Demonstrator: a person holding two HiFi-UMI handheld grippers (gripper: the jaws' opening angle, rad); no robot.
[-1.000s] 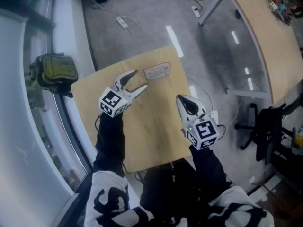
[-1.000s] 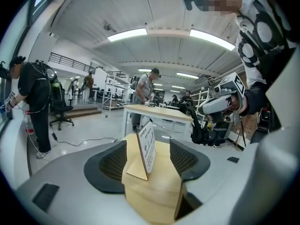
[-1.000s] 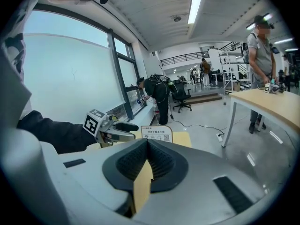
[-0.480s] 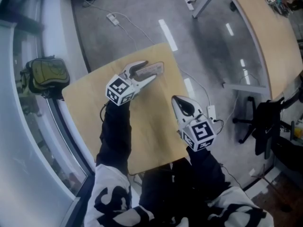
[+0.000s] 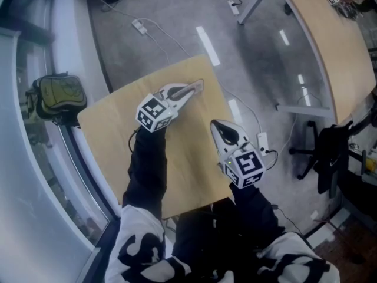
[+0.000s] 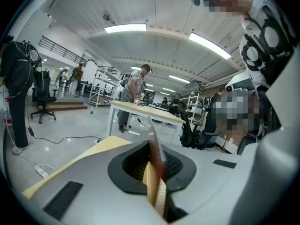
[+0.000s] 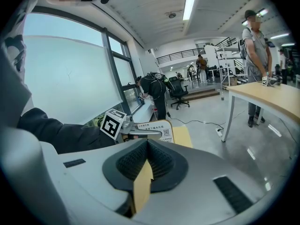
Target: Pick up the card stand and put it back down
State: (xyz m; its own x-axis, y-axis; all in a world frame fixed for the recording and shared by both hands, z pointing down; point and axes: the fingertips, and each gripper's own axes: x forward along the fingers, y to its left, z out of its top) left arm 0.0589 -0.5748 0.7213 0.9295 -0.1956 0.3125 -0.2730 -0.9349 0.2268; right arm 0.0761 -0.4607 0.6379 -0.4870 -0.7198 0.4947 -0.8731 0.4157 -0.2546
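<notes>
The card stand (image 5: 198, 86), a thin clear holder with a printed card, stands near the far edge of the small wooden table (image 5: 182, 158). My left gripper (image 5: 189, 91) is closing its jaws on it, and the pads press its sides. In the left gripper view the card stand (image 6: 153, 139) shows edge-on between the jaws. In the right gripper view the card stand (image 7: 158, 130) faces me with the left gripper (image 7: 140, 134) on it. My right gripper (image 5: 219, 128) hovers over the table's right side, shut and holding nothing.
A green backpack (image 5: 56, 96) lies on the floor to the left of the table. A long curved table (image 5: 347, 52) and a black chair (image 5: 333, 158) stand at the right. Cables and a power strip (image 5: 139, 24) lie on the floor beyond.
The left gripper moved forward to the card stand with open jaws, then shut its jaws on it. The right gripper has barely shifted.
</notes>
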